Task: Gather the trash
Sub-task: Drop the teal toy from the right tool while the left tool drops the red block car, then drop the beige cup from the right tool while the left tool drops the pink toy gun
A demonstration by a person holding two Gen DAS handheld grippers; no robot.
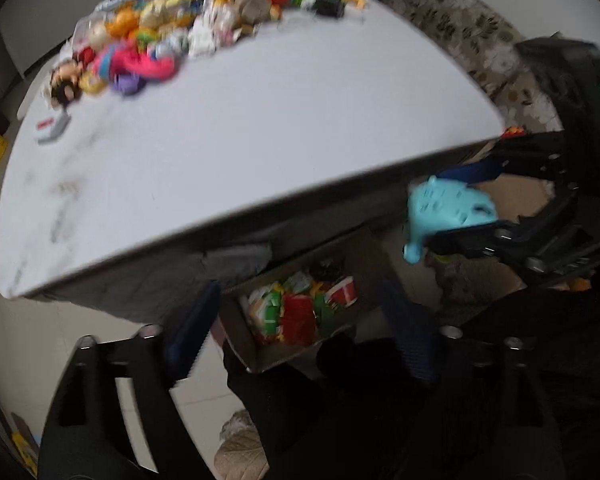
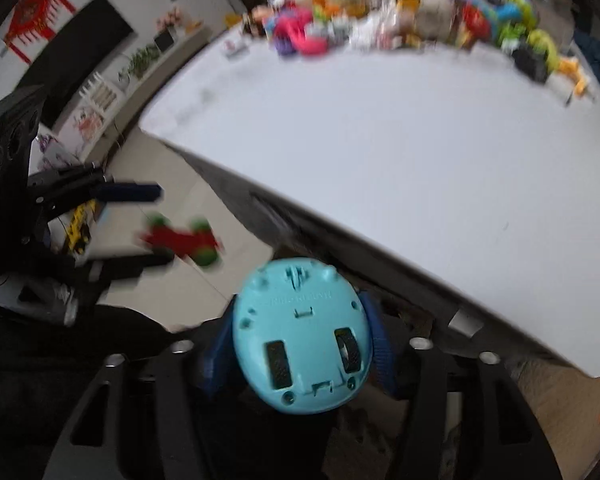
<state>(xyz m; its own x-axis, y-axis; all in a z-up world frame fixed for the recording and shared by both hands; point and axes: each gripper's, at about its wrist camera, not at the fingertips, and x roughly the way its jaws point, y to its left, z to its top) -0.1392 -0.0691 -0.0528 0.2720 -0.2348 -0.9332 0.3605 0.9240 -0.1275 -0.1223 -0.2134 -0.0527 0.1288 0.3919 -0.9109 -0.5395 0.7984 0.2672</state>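
Observation:
My left gripper (image 1: 300, 332) is open above a cardboard box (image 1: 256, 354) that holds red and green wrappers (image 1: 300, 312). In the right wrist view a blurred red and green packet (image 2: 184, 240) hangs loose just past the left gripper (image 2: 162, 226), touching neither finger. My right gripper (image 2: 296, 344) is shut on a light blue plastic toy (image 2: 300, 340) with small wheels on its underside, a pad against each side. The left wrist view shows that toy (image 1: 448, 208) in the right gripper (image 1: 444, 208) beside the table's near edge. A heap of colourful toys and trash (image 1: 204, 12) covers the table's far side.
The white marble-look table (image 1: 260, 120) has a bare front half, with a small grey item (image 1: 54, 128) near its left edge. A second cardboard box (image 1: 516, 196) sits under the right gripper. Dark clothing of a person (image 1: 340, 420) fills the bottom. A patterned rug (image 1: 460, 28) lies beyond.

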